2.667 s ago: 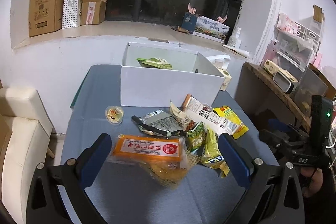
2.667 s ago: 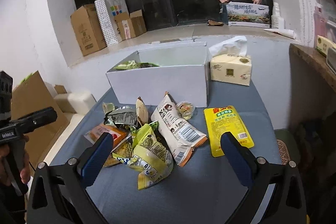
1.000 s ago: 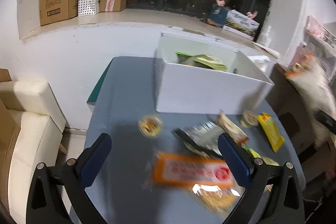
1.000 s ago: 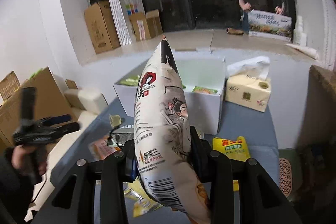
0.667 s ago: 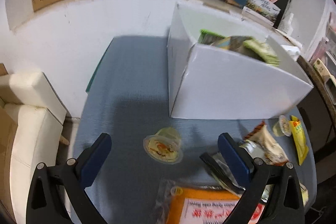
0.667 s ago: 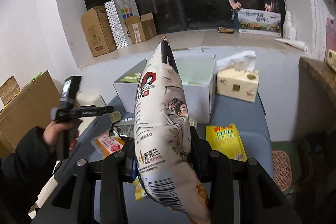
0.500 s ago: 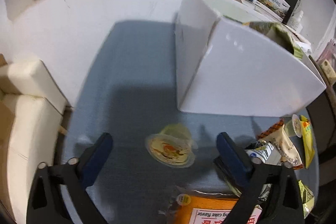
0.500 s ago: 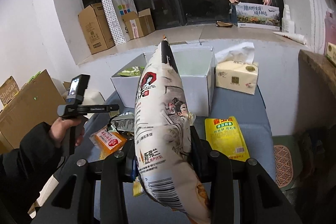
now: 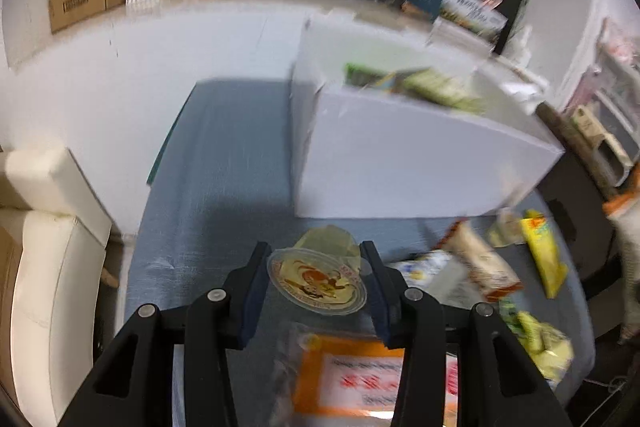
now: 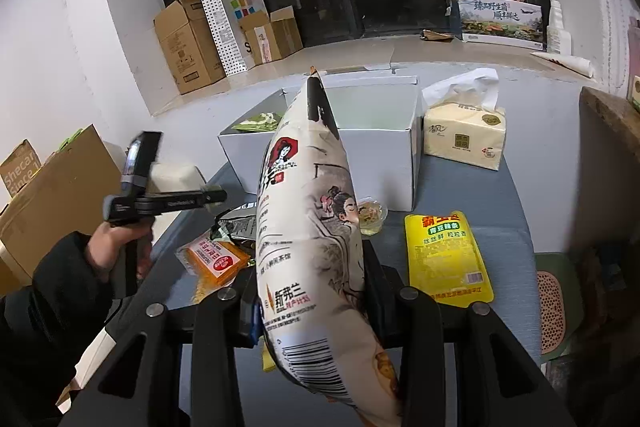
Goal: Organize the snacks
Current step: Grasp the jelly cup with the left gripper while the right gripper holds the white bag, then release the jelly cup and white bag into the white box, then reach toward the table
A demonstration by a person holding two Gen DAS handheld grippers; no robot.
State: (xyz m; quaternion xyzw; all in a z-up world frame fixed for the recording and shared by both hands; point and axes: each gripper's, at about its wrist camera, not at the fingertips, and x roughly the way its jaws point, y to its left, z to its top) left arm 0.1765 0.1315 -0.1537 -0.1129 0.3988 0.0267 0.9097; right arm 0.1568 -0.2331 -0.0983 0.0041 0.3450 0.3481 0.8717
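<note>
Left wrist view has the little jelly cup point(image 9: 316, 279) sitting on the blue-grey table point(image 9: 224, 167), just in front of the white box point(image 9: 404, 167). The left gripper point(image 9: 316, 287) has its jaws right around the cup; they've just been closing in, and the pads look like they're at the rim, though with the blur I can't swear they're pressing yet. The orange packet point(image 9: 360, 379) lies just under the gripper, so I'd watch not to snag its wrapper.

Over on the other side, the right gripper point(image 10: 310, 303) is clamped on the tall illustrated snack bag point(image 10: 312, 227), held upright above the table with the box behind it. The yellow pouch point(image 10: 446, 259) lies flat to the right and a tissue pack point(image 10: 464, 137) sits beside the box.

My take: squeeze the cup gently at its rim, since that thin plastic could buckle or pop out sideways, lift it straight up, then drop it into the box, where some green packets point(image 9: 420, 83) already lie.
</note>
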